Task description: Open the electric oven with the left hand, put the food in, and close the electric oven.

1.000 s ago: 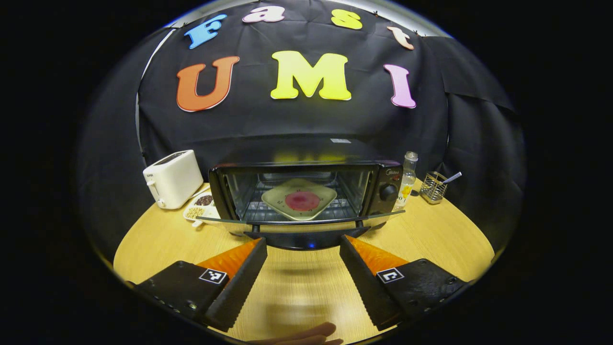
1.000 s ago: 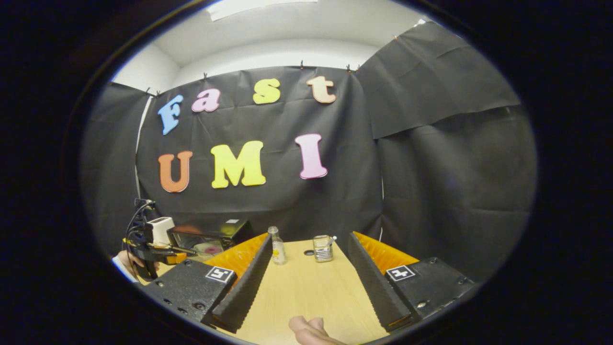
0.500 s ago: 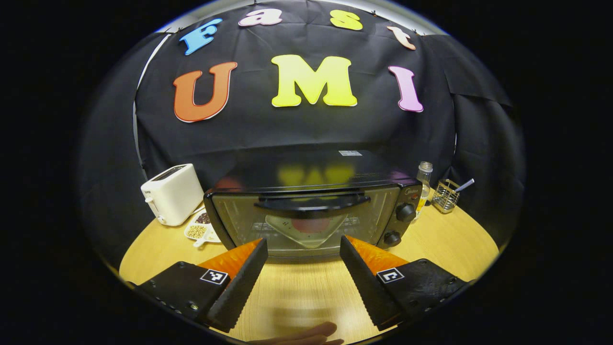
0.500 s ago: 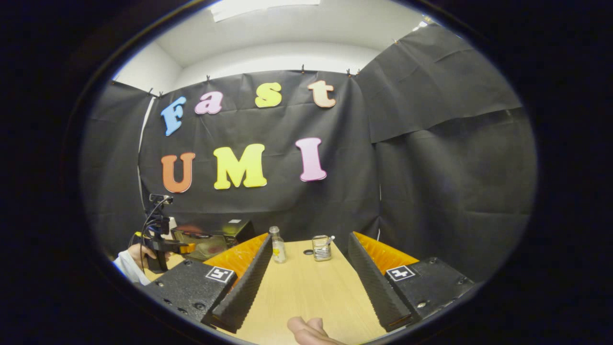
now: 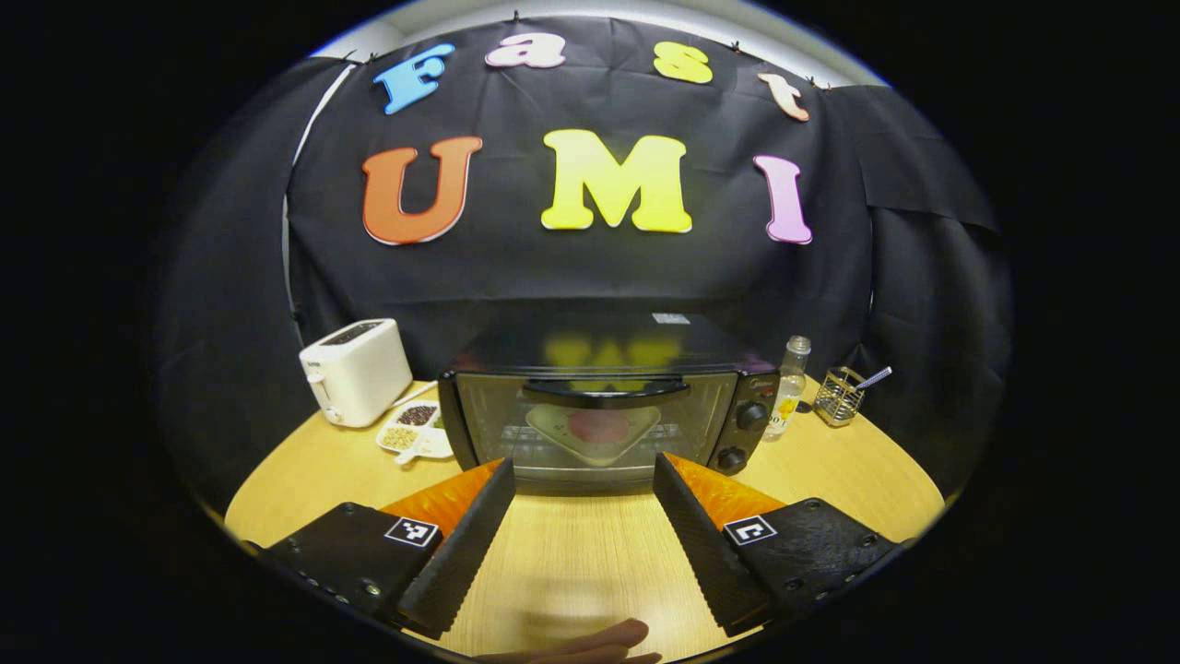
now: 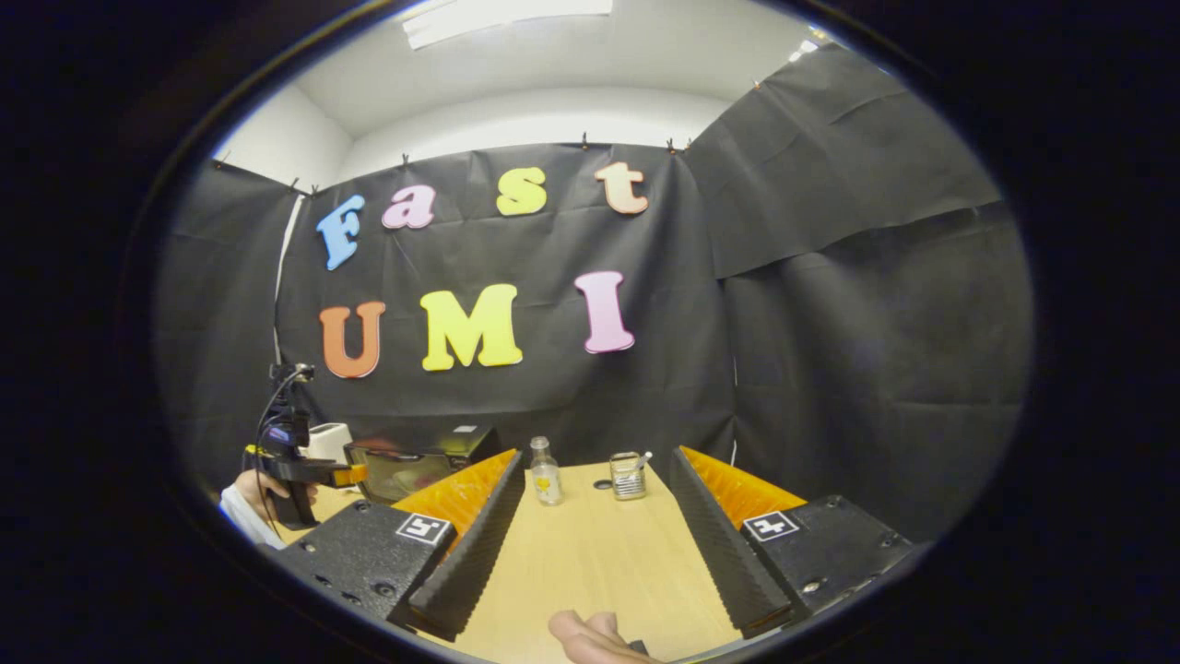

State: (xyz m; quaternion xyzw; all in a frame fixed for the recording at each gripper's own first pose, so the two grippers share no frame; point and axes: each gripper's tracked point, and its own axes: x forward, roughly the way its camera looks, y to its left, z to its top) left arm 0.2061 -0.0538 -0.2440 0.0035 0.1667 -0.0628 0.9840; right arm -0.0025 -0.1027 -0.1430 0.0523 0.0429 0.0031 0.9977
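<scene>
Electric oven (image 5: 599, 415) sits mid-bench (image 5: 572, 563), door closed, handle (image 5: 604, 392) across the top of the glass. Food (image 5: 597, 426), a red round on a pale plate (image 5: 595, 433), is inside on the rack, visible through the glass. Left gripper (image 5: 584, 475) is wide open, holding nothing, fingers apart just in front of the door, not touching it. Right gripper (image 6: 595, 466) is also wide open and empty, over bare bench, aimed at the bottle (image 6: 546, 471) and wire holder (image 6: 630, 476). White toaster (image 5: 357, 371) and a divided snack dish (image 5: 415, 430) are left of the oven. In the right gripper view, a hand (image 6: 253, 486) holds the left gripper near the oven.
</scene>
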